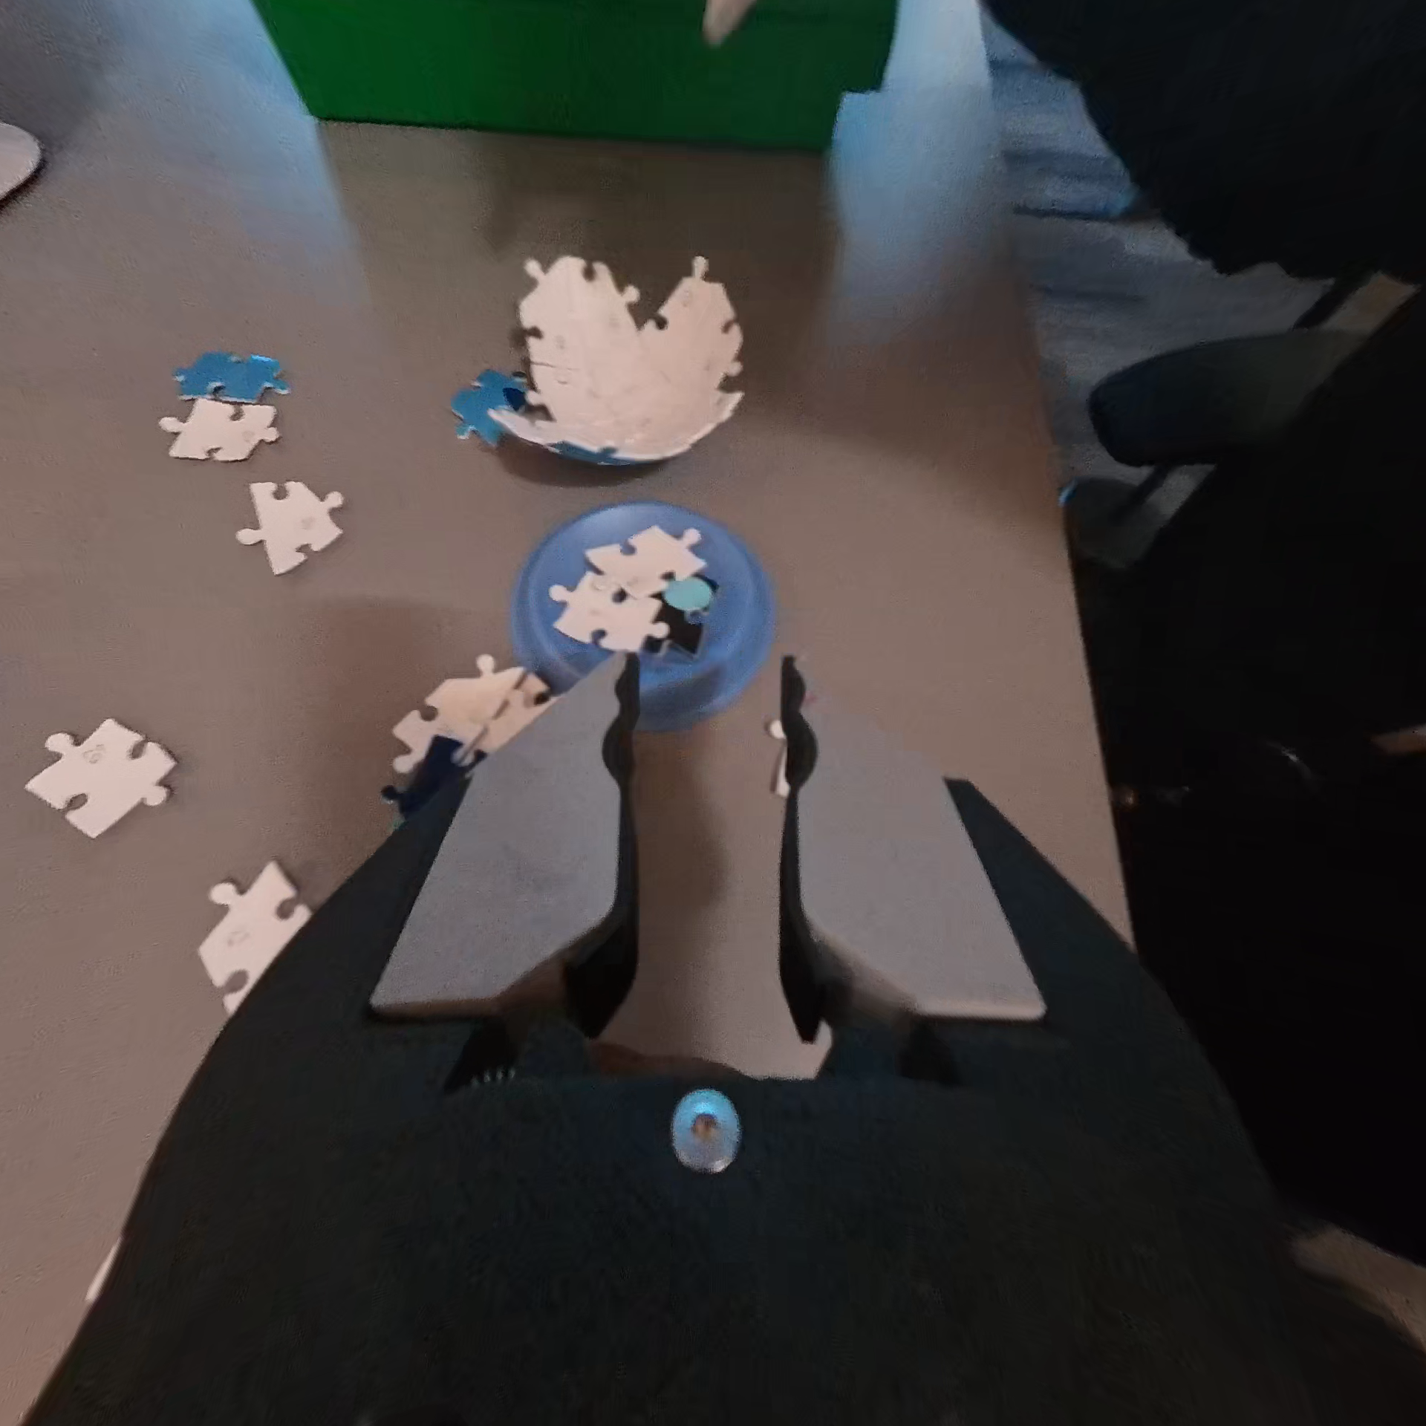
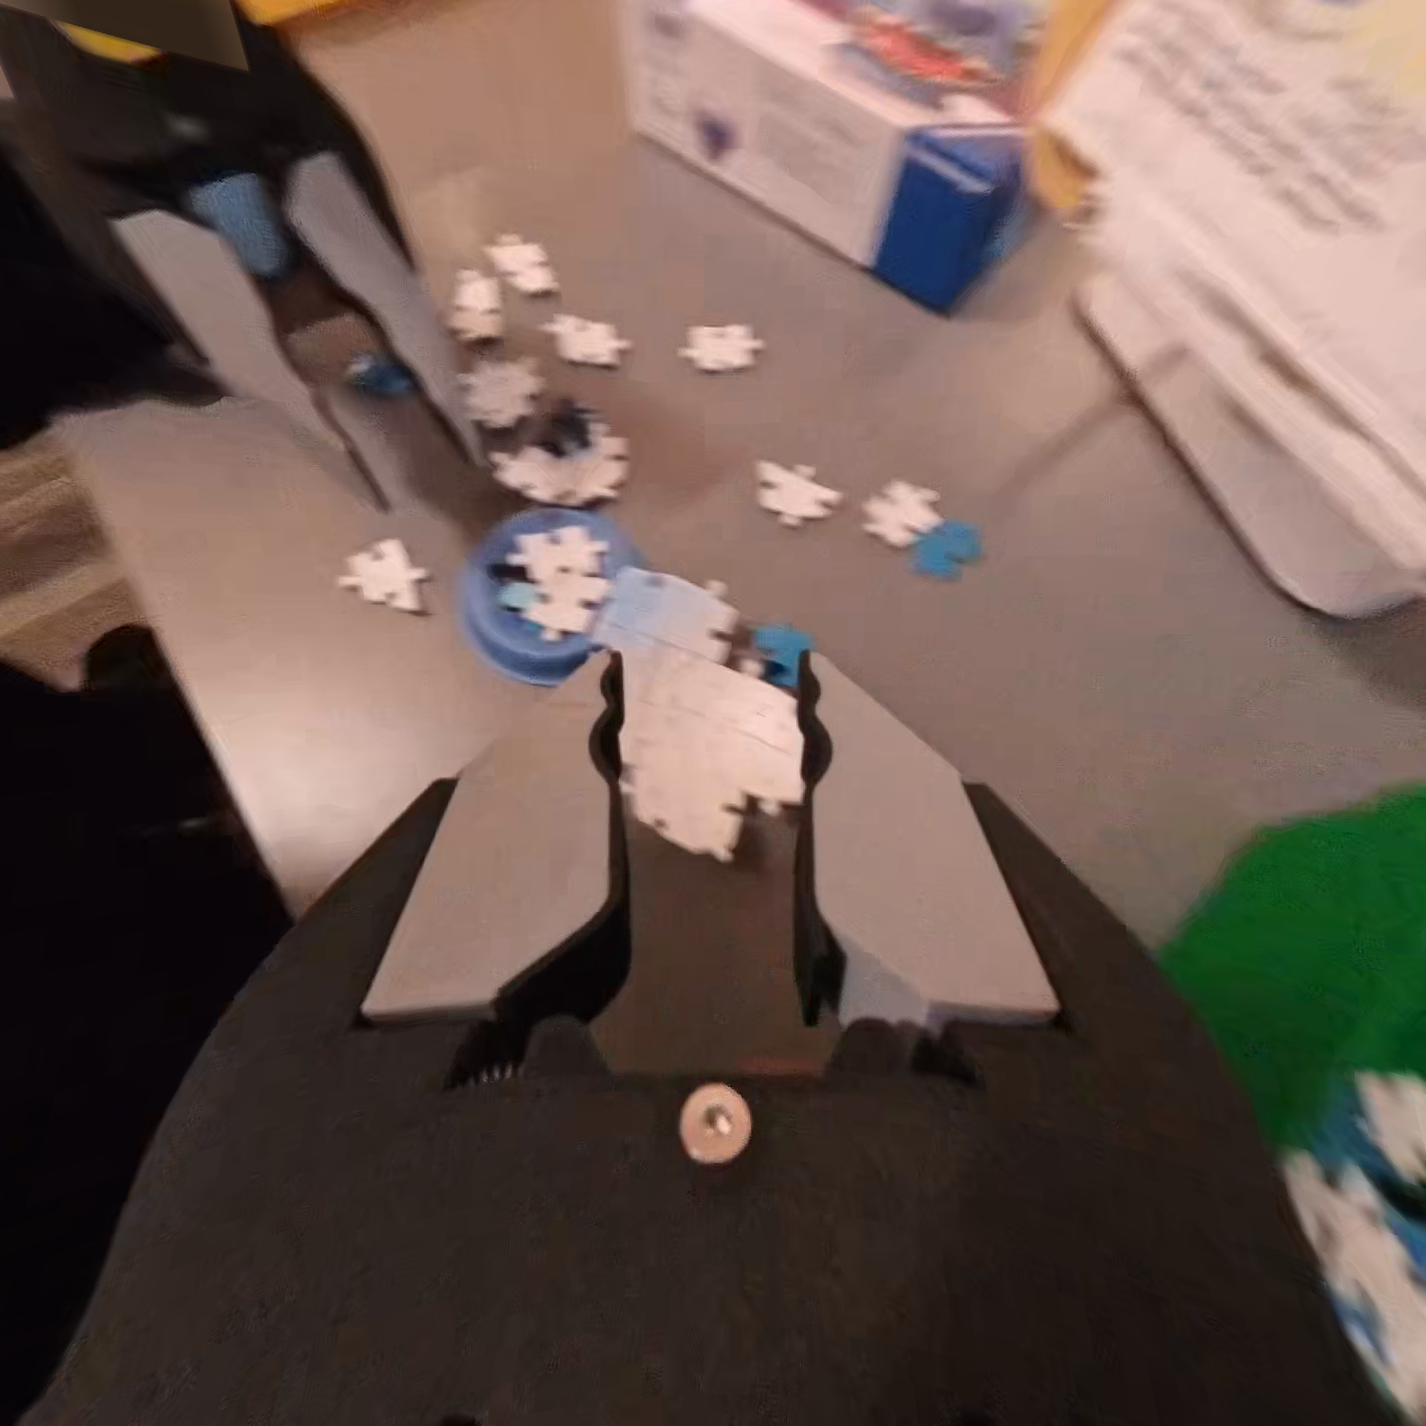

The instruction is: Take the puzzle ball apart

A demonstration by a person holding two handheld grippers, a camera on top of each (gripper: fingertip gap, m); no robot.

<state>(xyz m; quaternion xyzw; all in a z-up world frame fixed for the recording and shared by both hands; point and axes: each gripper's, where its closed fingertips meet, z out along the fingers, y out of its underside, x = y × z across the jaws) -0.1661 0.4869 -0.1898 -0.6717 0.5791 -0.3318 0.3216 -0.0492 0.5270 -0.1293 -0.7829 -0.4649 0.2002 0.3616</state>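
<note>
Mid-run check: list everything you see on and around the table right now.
Table: one, grey-brown, under everything.
Dish: one, blue, table centre, holding two white pieces and darker ones.
Curved puzzle section: one, white inside, blue outside, beyond dish.
Loose pieces: several, mostly white, some blue, scattered around dish.
Bin: one, green, far edge.
Box: one, white and blue, table's other end.
Chair: one, black, beside table.
Left gripper: open, bare, just short of dish.
Right gripper: open, over curved section.
</note>
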